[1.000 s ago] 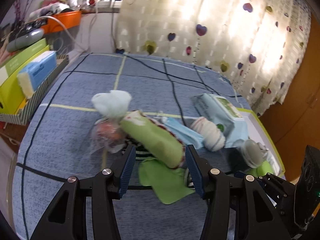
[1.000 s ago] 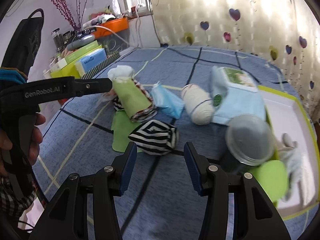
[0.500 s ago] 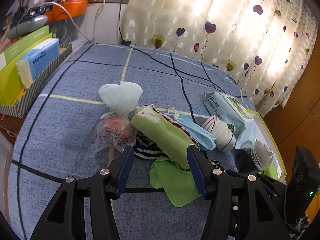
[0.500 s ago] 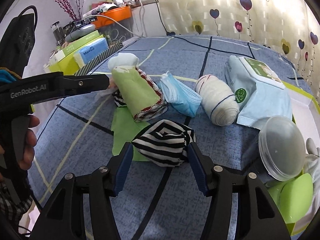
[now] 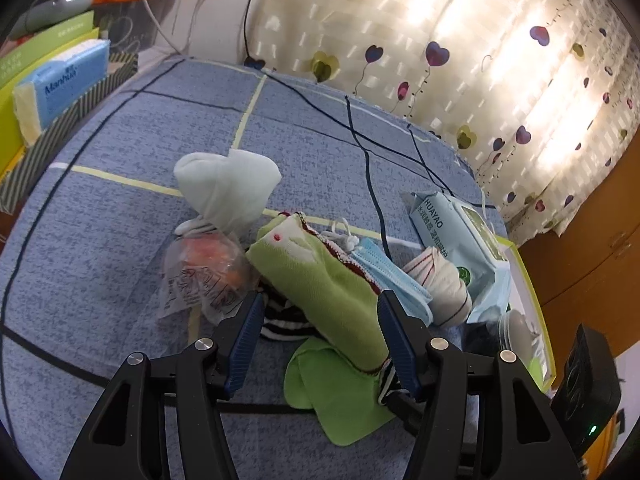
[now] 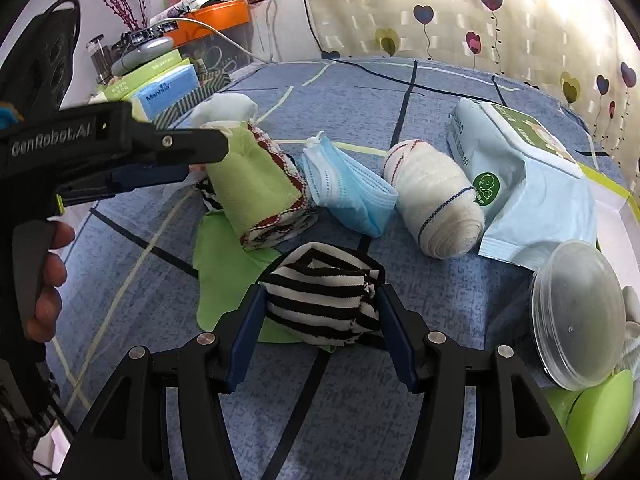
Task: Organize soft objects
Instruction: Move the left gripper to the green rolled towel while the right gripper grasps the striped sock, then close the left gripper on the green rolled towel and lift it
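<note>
A pile of soft things lies on the blue bedspread (image 5: 120, 200). A green rolled sock (image 5: 320, 280) lies between the fingers of my left gripper (image 5: 320, 304), whose jaws are opening. Its left pad stands clear of the roll and its right pad is at the roll's edge. My right gripper (image 6: 320, 296) straddles a black-and-white striped sock ball (image 6: 324, 292), one pad at each side, with no squeeze showing. A flat green cloth (image 6: 216, 248) lies under both. Next to the roll are a blue face mask (image 6: 348, 196) and a white rolled sock (image 6: 436, 204).
A pale cloth bundle (image 5: 228, 184) and a clear bag (image 5: 204, 268) with something orange lie left of the roll. A wet-wipes pack (image 6: 532, 168), a clear plastic lid (image 6: 576, 320) and a yellow-rimmed tray (image 6: 612, 184) are to the right. A tissue box (image 5: 64, 80) stands at the far left.
Both grippers have come forward and down onto the pile with their jaws wider. The striped sock ball, earlier ahead of the right fingertips, now sits between the pads.
</note>
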Action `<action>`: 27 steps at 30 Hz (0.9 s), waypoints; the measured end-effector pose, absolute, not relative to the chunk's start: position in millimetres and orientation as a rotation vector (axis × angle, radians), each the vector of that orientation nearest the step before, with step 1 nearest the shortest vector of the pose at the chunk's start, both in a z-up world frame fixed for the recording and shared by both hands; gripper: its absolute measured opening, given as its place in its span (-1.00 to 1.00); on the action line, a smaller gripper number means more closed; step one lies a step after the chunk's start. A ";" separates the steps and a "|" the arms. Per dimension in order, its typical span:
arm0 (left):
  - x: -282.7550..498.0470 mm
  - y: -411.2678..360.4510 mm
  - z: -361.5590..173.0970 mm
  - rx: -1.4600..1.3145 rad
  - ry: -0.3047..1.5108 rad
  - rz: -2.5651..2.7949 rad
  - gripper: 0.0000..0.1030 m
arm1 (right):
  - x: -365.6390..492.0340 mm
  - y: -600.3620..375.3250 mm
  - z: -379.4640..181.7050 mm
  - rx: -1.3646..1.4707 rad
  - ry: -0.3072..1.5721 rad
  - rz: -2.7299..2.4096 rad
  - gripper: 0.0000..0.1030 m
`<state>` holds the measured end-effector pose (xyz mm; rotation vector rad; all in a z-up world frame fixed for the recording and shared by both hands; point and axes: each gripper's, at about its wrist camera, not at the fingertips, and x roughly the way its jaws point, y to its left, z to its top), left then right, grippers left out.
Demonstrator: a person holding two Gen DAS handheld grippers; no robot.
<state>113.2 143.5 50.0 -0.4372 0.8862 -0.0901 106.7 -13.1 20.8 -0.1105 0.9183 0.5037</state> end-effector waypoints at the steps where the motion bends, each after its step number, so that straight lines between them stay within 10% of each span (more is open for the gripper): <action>1: 115.7 144.2 48.4 -0.445 0.891 -0.093 0.13 | 107.5 -13.0 20.2 -0.111 0.921 0.499 0.12; 19: 138.4 132.4 34.3 -0.422 0.953 -0.056 0.12 | 111.2 -17.7 17.7 -0.083 0.924 0.488 0.08; 27: 141.2 129.3 32.1 -0.407 0.954 -0.038 -0.25 | 111.5 -21.7 18.3 -0.077 0.924 0.481 -0.14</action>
